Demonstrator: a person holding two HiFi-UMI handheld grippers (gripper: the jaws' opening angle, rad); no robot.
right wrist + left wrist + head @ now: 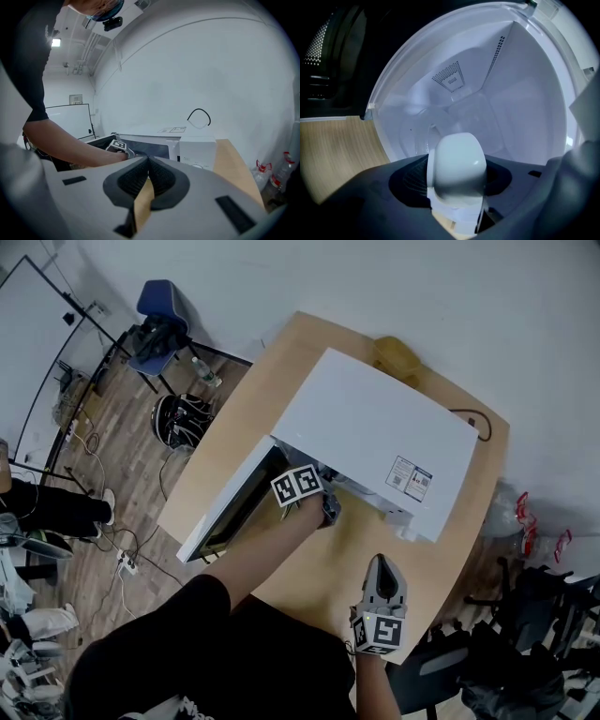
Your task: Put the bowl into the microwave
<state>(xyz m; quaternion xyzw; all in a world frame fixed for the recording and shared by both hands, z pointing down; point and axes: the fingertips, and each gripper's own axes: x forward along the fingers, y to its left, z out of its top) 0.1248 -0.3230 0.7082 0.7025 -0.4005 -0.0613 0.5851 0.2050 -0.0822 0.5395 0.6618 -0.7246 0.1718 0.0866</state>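
The white bowl (457,161) lies on its side between the pads of my left gripper (457,174), which is shut on it. It hangs at the mouth of the white microwave cavity (525,103), above the cavity floor. In the head view the left gripper (328,510) reaches into the front opening of the microwave (375,442), whose dark-windowed door (234,507) swings out to the left; the bowl is hidden there. My right gripper (382,568) hovers over the wooden table (319,587) in front of the microwave. Its pads meet at the tips with nothing held (148,161).
A yellow object (398,354) and a black cable (473,418) lie behind the microwave. The table's front edge is close below the right gripper, with a dark chair (441,671) beside it. A blue chair (155,310) stands on the floor at far left.
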